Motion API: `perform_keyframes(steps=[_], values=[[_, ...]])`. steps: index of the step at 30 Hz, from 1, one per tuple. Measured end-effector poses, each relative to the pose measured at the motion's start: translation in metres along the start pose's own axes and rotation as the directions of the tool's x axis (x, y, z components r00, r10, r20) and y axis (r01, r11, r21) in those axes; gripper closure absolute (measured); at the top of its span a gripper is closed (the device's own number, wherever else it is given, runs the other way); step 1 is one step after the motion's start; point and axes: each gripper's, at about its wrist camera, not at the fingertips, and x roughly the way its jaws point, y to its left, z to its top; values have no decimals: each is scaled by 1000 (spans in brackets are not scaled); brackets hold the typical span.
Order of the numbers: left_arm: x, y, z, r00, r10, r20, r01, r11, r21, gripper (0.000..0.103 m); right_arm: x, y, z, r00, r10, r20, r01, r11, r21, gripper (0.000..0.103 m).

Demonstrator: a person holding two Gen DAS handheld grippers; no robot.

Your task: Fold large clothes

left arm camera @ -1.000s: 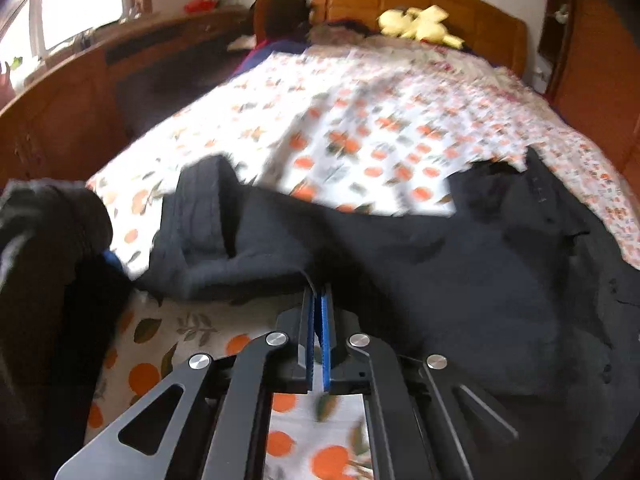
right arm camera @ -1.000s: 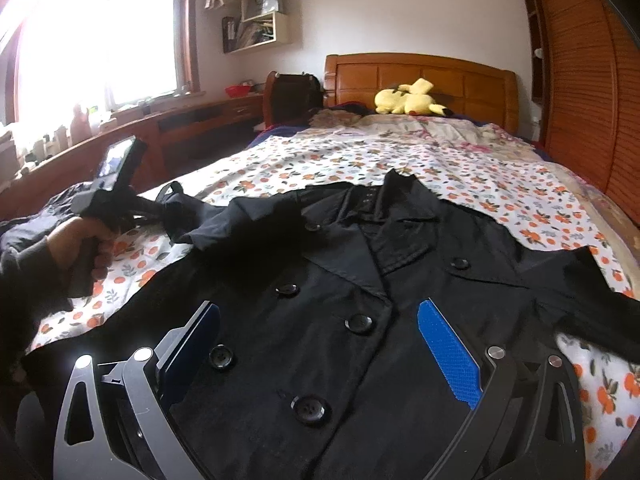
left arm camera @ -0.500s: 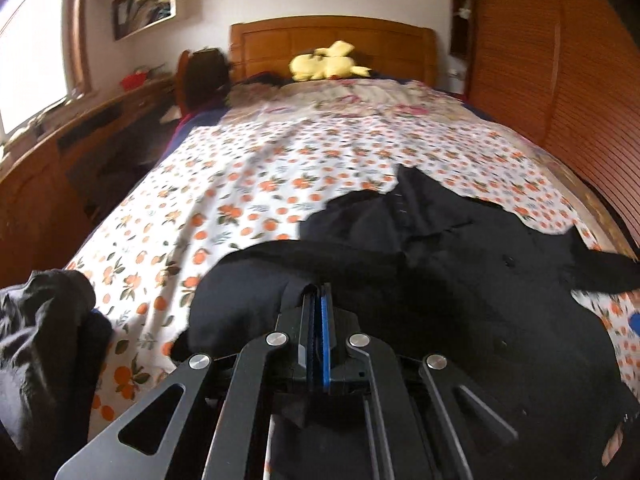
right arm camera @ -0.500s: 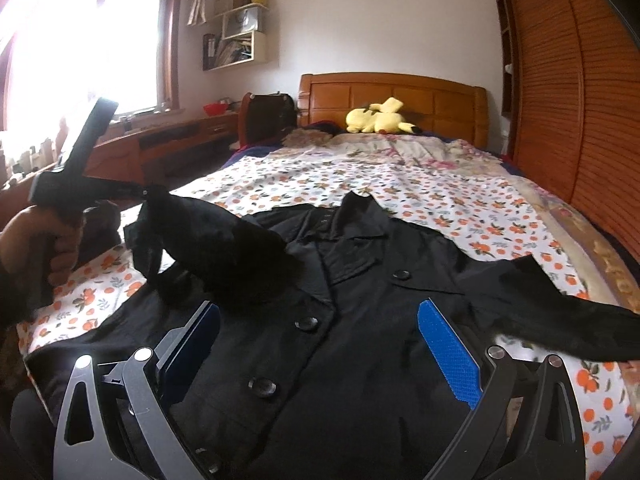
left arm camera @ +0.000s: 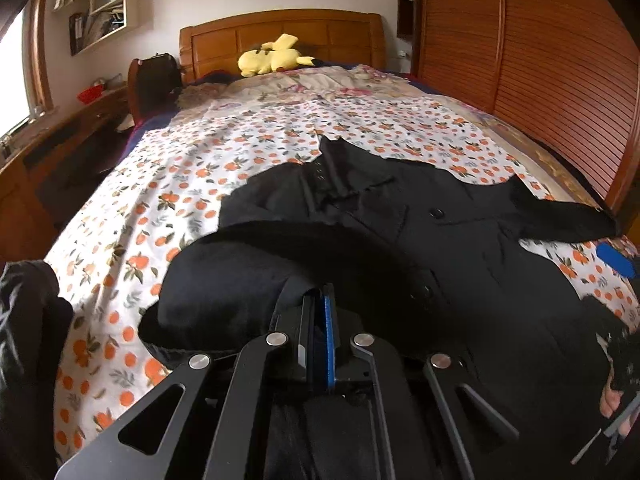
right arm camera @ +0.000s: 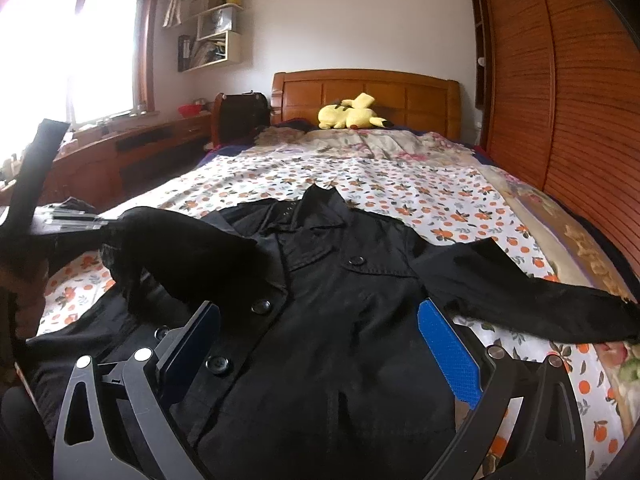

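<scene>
On the floral bedsheet (right arm camera: 400,184), the black coat (right arm camera: 328,320) bears no legible label.

Left gripper (left arm camera: 321,300): black slotted linkage arms, silver screws, blue pads; right gripper (right arm camera: 320,344): matching black frame.

No text, label, brand, number or sign can be read in either view. The books and papers on the wall shelf (right arm camera: 210,46) are too small and too blurred to show any letters. The black coat (right arm camera: 332,320) and the flowered bed sheet (left arm camera: 248,148) carry no writing that can be seen.
</scene>
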Motion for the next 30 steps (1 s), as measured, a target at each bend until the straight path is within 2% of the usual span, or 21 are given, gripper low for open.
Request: perform_keyframes(steps=[2, 4, 6, 8, 12, 16, 22, 27, 30], values=[[-3, -3, -9, 1000, -17, -4, 17, 1000, -1, 95, 1, 1, 0, 1000, 1, -3, -1, 1000, -4, 7], [-7, -5, -18, 999, -33, -4, 33, 999, -6, 78, 2, 4, 1, 1000, 2, -5, -2, 1000, -8, 7], [-15, -8, -27, 999, -43, 14, 43, 999, -8, 48, 4, 6, 3, 1000, 8, -6, -8, 1000, -8, 7], [-25, -9, -37, 999, -41, 33, 41, 999, -6, 40, 7, 10, 5, 1000, 14, -7, -14, 1000, -9, 7], [-41, -5, -56, 997, -50, 50, 51, 999, -12, 34, 13, 22, 8, 999, 31, -11, -31, 999, -17, 7], [-56, 9, -68, 997, -41, 69, 43, 999, -29, 33, 21, 40, 12, 998, 63, -17, -63, 998, -28, 7], [-71, 40, -80, 995, 14, 98, -8, 998, -58, 20, 35, 75, 20, 991, 127, -31, -129, 990, -56, 7], [-81, 68, -89, 991, 44, 129, -31, 994, -108, 2, 51, 109, 23, 983, 180, -47, -184, 978, -96, 7], [-87, 84, -98, 987, 68, 142, -50, 990, -131, 2, 63, 124, 22, 977, 201, -68, -208, 972, -109, 7]])
